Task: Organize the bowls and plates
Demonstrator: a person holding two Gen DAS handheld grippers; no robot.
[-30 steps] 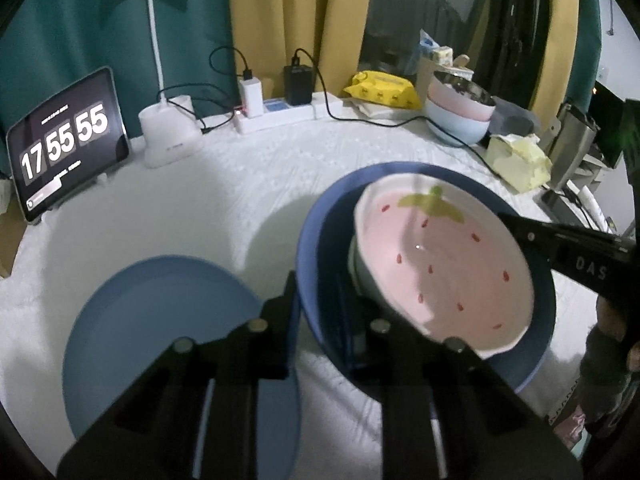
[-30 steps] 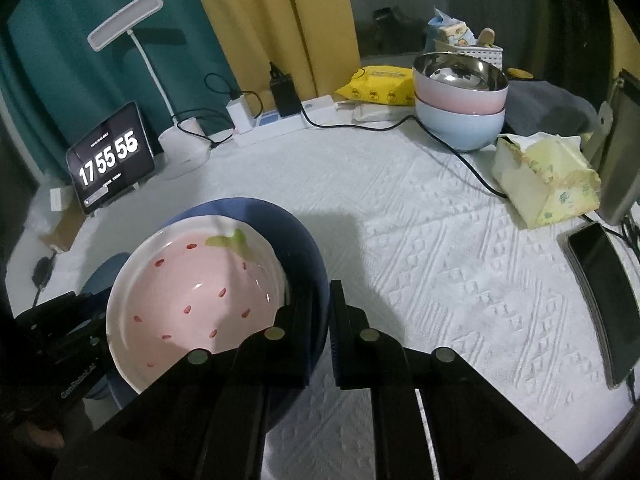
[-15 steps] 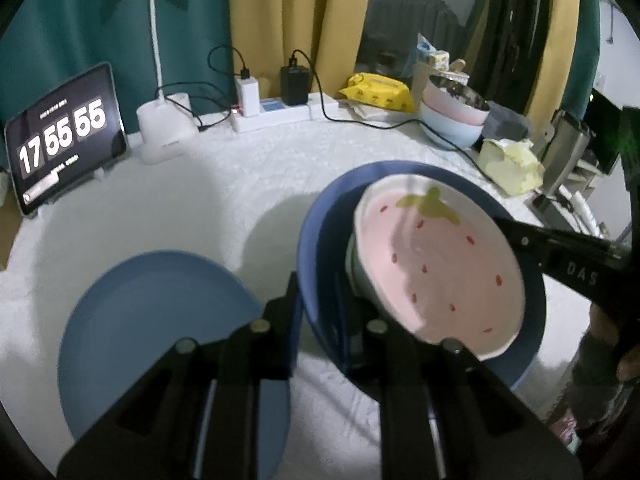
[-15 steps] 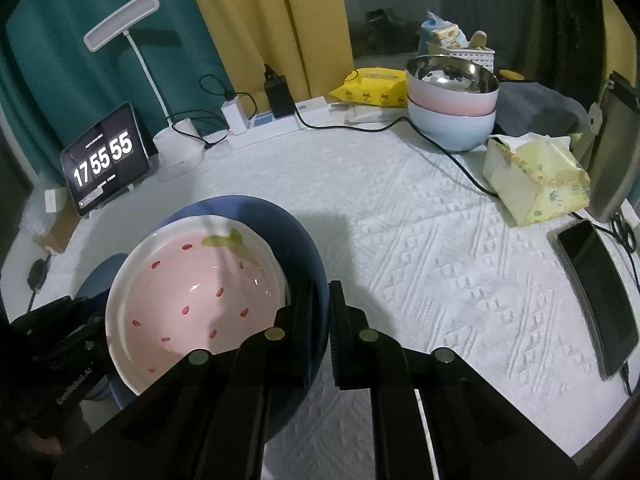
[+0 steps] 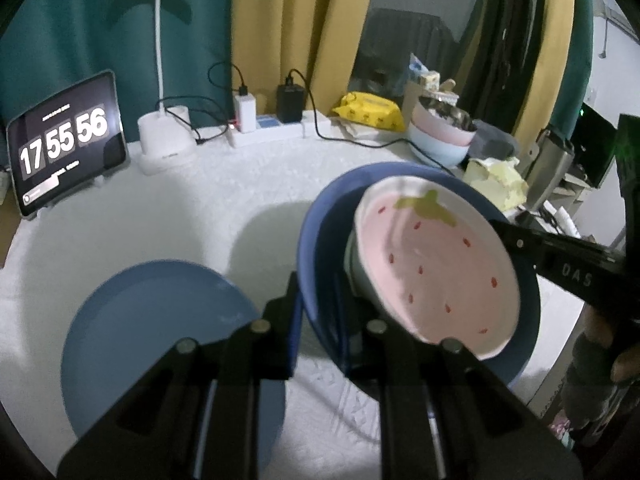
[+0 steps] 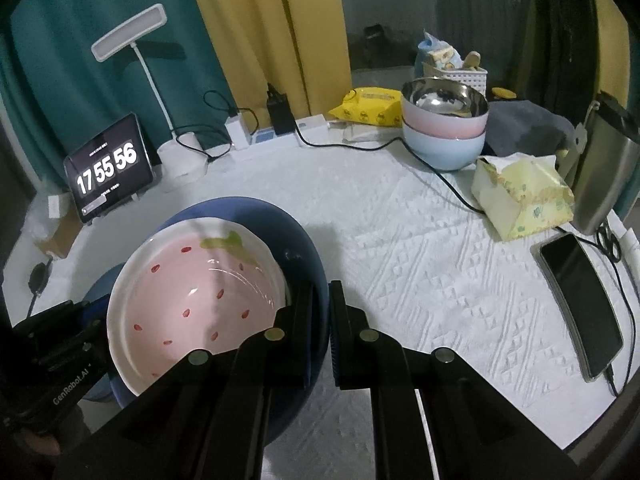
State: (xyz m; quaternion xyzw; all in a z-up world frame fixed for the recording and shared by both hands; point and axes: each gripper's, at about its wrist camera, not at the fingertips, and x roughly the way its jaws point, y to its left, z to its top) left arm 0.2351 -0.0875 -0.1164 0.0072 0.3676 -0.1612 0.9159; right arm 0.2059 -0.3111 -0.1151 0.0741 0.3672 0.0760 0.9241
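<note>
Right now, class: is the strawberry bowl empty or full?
Empty: the strawberry bowl shows its bare pink inside, red seeds visible, nothing in it.

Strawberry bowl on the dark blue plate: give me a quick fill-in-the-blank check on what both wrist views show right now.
1. The strawberry bowl sits on the dark blue ____.
2. Both the left gripper and the right gripper are shut on that plate's ____.
3. On the tablet, the clock reads 17 55 ____.
4. The steel-lined bowl tops a stack whose bottom bowl is light ____.

Missing words: plate; rim; 56; blue
</note>
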